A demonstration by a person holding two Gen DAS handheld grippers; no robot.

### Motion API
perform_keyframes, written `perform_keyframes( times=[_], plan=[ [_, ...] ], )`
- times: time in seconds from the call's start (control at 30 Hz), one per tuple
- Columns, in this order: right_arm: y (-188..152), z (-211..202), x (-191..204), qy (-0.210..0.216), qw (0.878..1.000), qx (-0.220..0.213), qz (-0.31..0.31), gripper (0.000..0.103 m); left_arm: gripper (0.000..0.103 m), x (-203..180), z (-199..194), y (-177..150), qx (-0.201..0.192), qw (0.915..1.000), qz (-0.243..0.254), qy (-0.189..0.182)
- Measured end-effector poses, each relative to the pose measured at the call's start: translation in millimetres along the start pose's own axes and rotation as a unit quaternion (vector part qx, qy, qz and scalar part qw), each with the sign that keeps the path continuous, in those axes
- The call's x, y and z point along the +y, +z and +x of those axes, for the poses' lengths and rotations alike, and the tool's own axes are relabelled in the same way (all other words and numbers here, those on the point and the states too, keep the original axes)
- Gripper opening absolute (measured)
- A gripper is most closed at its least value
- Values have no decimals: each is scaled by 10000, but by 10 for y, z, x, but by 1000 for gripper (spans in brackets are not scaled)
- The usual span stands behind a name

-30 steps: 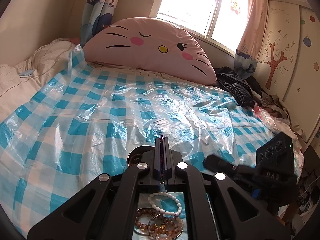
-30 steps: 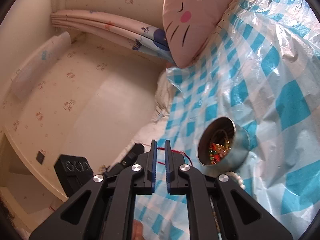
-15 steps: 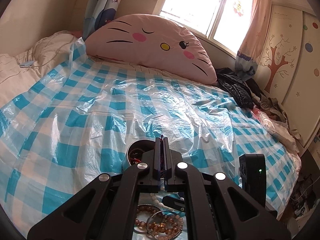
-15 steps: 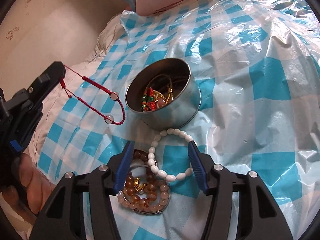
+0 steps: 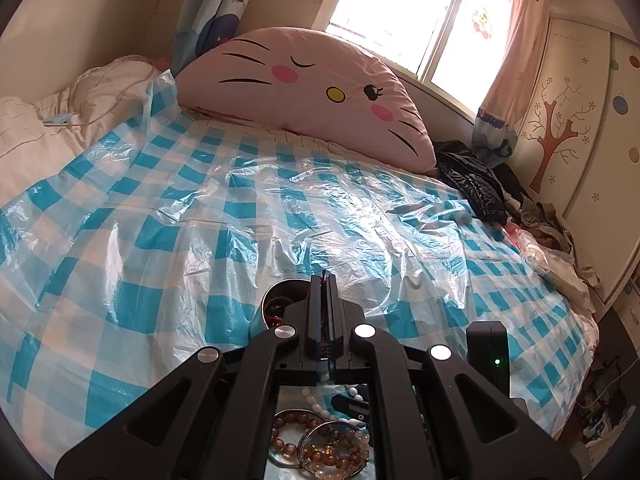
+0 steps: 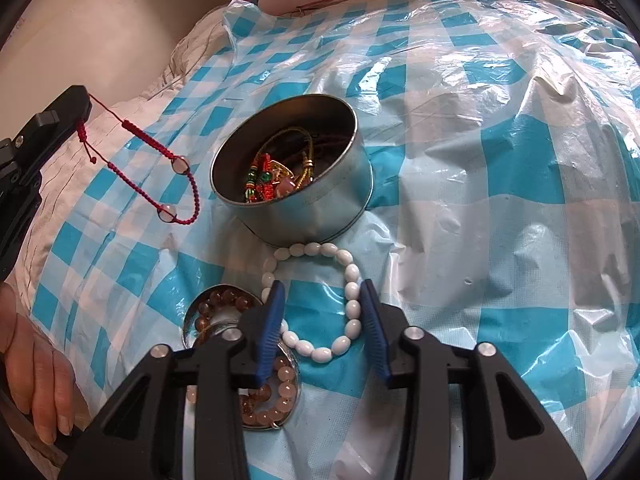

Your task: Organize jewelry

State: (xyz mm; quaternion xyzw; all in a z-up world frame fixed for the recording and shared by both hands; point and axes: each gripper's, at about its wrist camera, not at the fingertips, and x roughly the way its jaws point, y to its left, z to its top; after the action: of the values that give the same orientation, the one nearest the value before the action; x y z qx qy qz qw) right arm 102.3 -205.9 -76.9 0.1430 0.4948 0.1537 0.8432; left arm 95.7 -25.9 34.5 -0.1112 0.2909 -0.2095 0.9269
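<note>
R claw over white bracelet on checked sheet, jaws just closing, astride near loop, pads not yet pressing. Tin just beyond bracelet, touching. Brown beads left of claw. L claw clamped on red cord, dangling left of tin.

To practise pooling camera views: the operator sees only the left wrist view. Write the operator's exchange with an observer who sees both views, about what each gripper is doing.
Operator: What hangs from the left gripper?
Observer: A red bracelet with two clear beads, dangling beside the tin.
Operator: And the right gripper?
Observer: Its jaws have just been closing around the white bracelet, which lies flat between them, seemingly not yet pinched.
</note>
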Motion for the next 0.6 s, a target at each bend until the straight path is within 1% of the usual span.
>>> perform_keyframes(
  times=[0.03, 0.07, 0.13, 0.2, 0.33, 0.47, 0.6],
  plan=[
    [1, -4, -14, 43, 10000, -5, 31, 14, 2, -1, 1, 1, -1, 10000, 3, 0],
    [4, -7, -33, 110, 9999, -11, 87, 10, 2, 1, 1, 2, -1, 10000, 4, 1],
    [9, -45, -83, 299, 9992, -92, 241, 9, 2, 4, 2, 2, -5, 10000, 0, -2],
    [14, -99, -171, 603, 9966, -209, 514, 9, 2, 5, 2, 1, -7, 10000, -3, 2],
    [9, -228, -372, 1176, 9864, -498, 1037, 9, 2, 15, 6, -24, -8, 10000, -18, 3],
    [1, -341, -500, 1812, 9703, -783, 1399, 9, 2, 16, 3, -15, -6, 10000, -15, -10],
    [20, -509, -557, 2499, 9477, -1253, 1540, 9, 2, -21, 30, -17, 21, 10000, -7, -60]
  ],
)
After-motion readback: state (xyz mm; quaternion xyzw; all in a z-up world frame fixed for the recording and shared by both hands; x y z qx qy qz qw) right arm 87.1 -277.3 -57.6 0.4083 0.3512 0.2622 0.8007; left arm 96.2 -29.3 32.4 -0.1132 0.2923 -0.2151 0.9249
